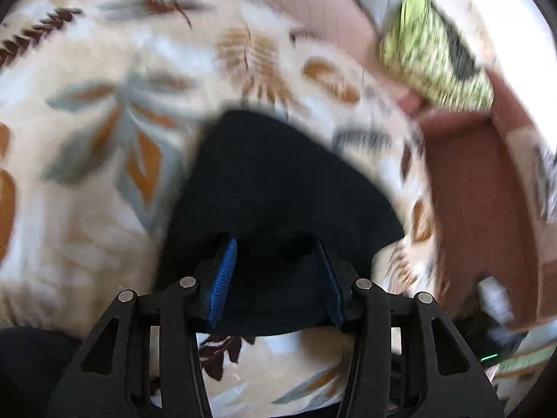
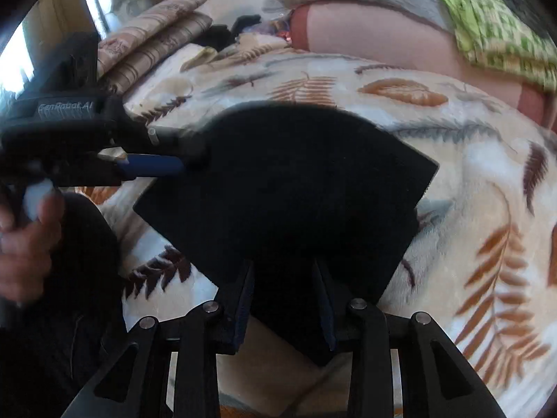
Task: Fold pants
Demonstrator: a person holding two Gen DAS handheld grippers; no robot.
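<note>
The black pants (image 2: 289,188) lie folded into a compact dark bundle on a leaf-patterned blanket (image 2: 435,132). In the left wrist view the pants (image 1: 275,188) fill the middle, and my left gripper (image 1: 278,278) stands open with its blue pads on either side of the near edge of the cloth. In the right wrist view my right gripper (image 2: 283,299) is also open around the bundle's near corner. The left gripper (image 2: 167,165) shows there at the bundle's left edge, held by a hand. The view is motion-blurred.
A pink pillow (image 2: 383,41) and a green patterned cloth (image 2: 494,28) lie at the far side of the bed. Striped cushions (image 2: 153,45) are stacked at the far left. A reddish-brown bed frame edge (image 1: 480,188) runs along the right.
</note>
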